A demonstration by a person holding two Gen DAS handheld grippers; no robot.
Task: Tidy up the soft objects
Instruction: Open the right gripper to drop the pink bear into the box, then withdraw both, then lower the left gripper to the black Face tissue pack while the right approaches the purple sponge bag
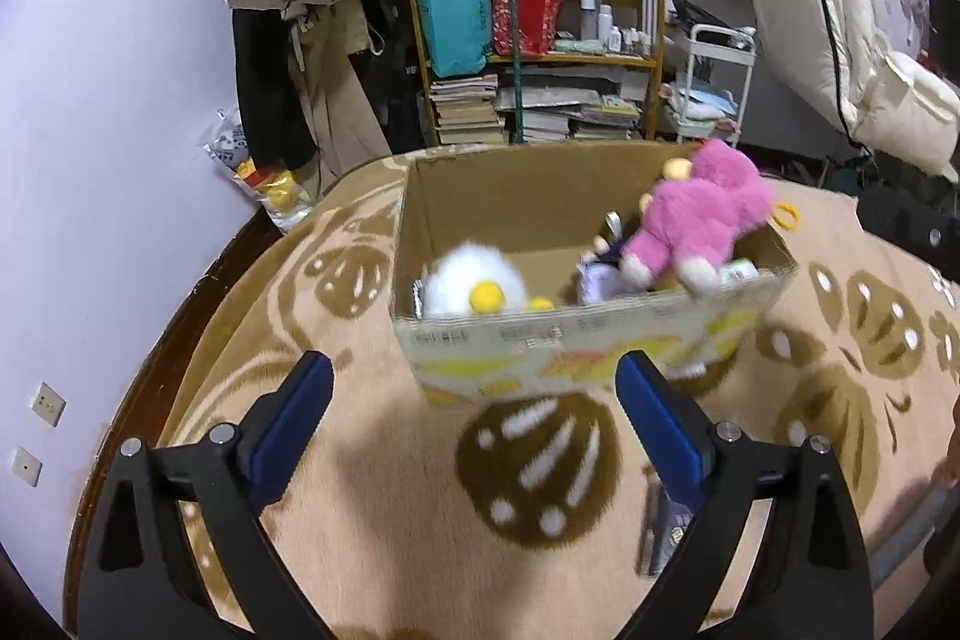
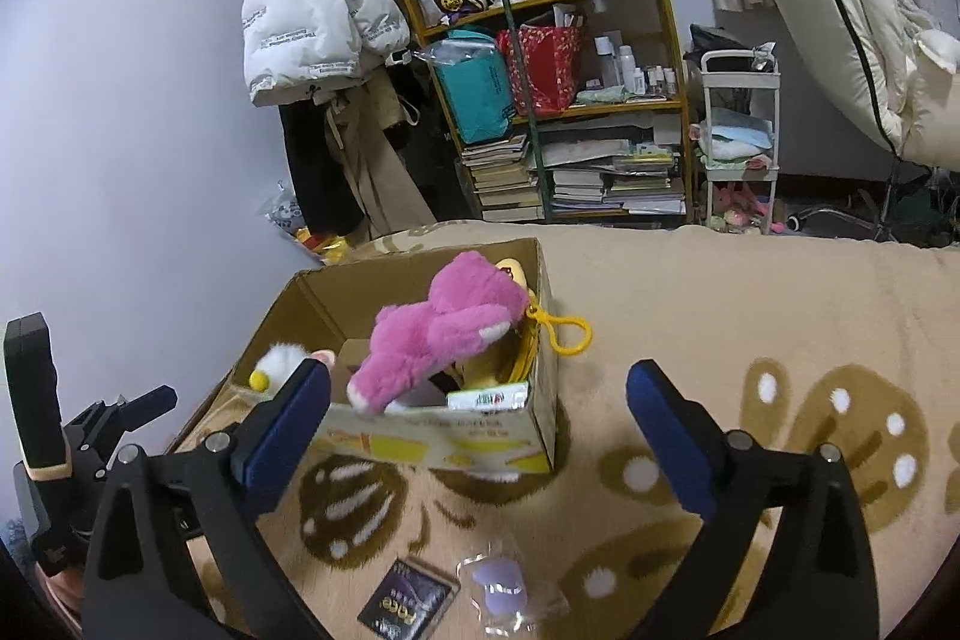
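An open cardboard box [image 1: 540, 340] stands on the patterned blanket [image 1: 360, 520]. Inside lie a white plush with a yellow beak [image 1: 474, 280] and a pink plush [image 1: 702, 214] draped over the right end. My left gripper [image 1: 474, 394] is open and empty, just in front of the box. In the right wrist view the box [image 2: 432, 436] holds the pink plush [image 2: 432, 334] and the white plush [image 2: 276, 364]. My right gripper [image 2: 480, 388] is open and empty, near the box's front. A lilac soft item in clear wrap [image 2: 498, 586] and a dark packet [image 2: 408, 604] lie on the blanket below it.
A wooden shelf [image 2: 552, 100] with bags, bottles and stacked books stands behind the bed. A white jacket [image 2: 312, 10] hangs on the left. A white cart [image 2: 738, 148] stands to the shelf's right. A bag with a yellow toy [image 1: 270, 184] lies by the wall. The left gripper's body [image 2: 72, 448] shows at the left edge.
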